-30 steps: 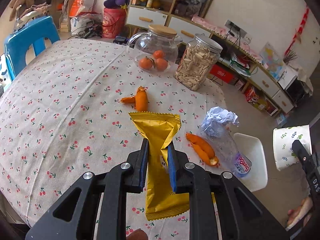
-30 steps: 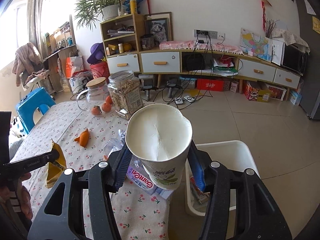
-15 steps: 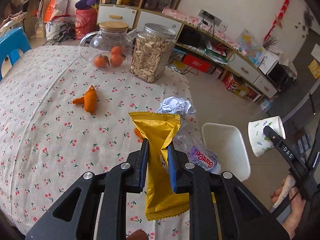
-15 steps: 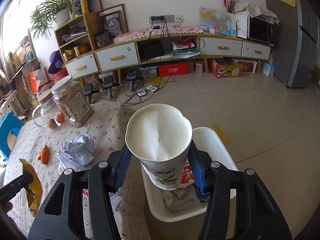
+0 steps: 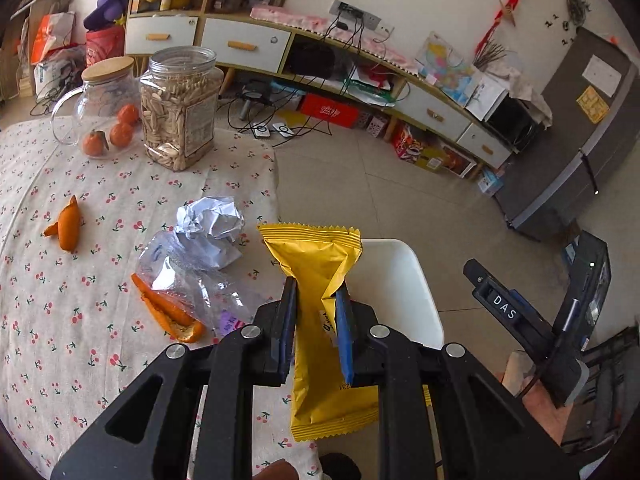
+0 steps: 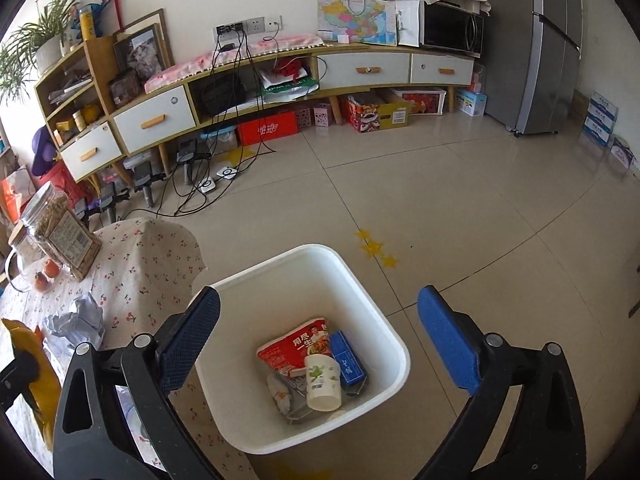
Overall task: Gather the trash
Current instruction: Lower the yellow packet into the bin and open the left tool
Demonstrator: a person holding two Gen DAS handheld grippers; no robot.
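Beside tablecloth (cherry-print), white bin on tiled floor.

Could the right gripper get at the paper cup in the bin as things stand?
Probably yes. The right gripper is open and sits right above the bin; the cup lies on top of the other trash with nothing over it, though the bin walls leave little room.
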